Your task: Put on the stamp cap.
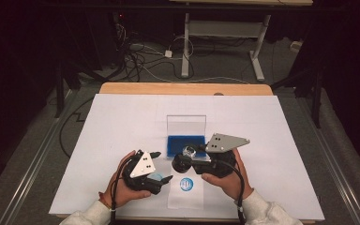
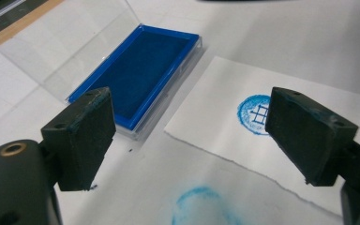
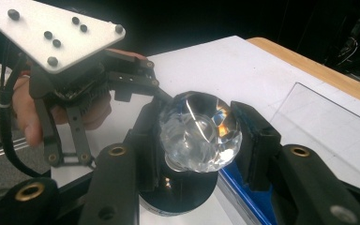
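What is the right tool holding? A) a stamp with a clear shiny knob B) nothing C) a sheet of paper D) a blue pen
A: the right tool is shut on the stamp, squeezing its clear knob between both jaws.

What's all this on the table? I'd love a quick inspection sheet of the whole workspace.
Surface: white sheet over a wooden table; a faint blue smudge on it.
Job's things: open blue ink pad with its clear lid raised; stamp with a crystal knob; paper slip bearing a round blue print.
Clutter: nothing seen.
Grippers: left tool open and empty above the slip's edge; right tool shut on the stamp's knob, near the pad.
Cables: one trails from each tool; more lie on the floor.
Surroundings: dark room, white desk frame behind.
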